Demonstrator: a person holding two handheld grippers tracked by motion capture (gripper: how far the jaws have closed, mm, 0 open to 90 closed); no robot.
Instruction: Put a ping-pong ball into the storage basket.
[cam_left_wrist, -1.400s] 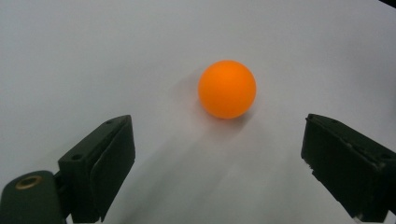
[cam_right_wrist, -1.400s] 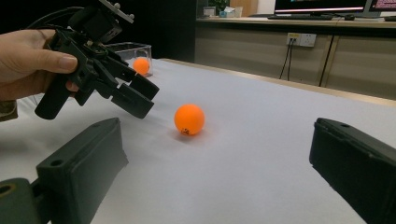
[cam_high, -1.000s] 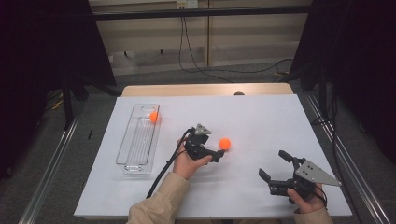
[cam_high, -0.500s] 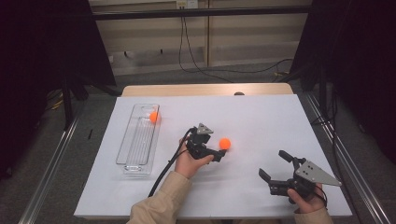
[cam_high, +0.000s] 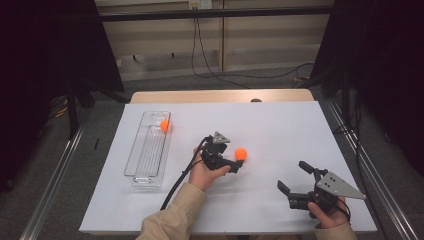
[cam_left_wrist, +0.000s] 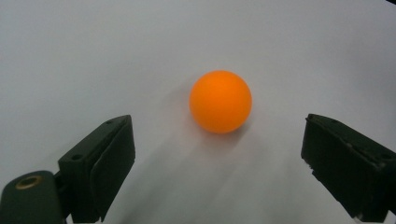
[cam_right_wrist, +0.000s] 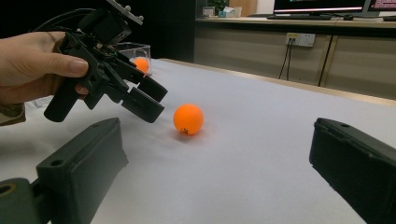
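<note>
White paper covers the table (cam_high: 280, 125). On it lies an orange ball (cam_high: 241, 153), just ahead of the left gripper (cam_high: 234, 166), whose jaws stand wide and empty, tilted down toward it without touching. Another orange ball (cam_high: 165, 125) sits in the far end of a clear tray (cam_high: 142, 160). Well apart, the right gripper (cam_high: 296, 179) is wide open, holding nothing.

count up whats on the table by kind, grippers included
orange balls: 2, one loose on the white table by the left gripper, at, and one inside the tray at
clear plastic tray: 1
hand-held grippers: 2, left, and right, both with jaws open and empty
total: 5
</note>
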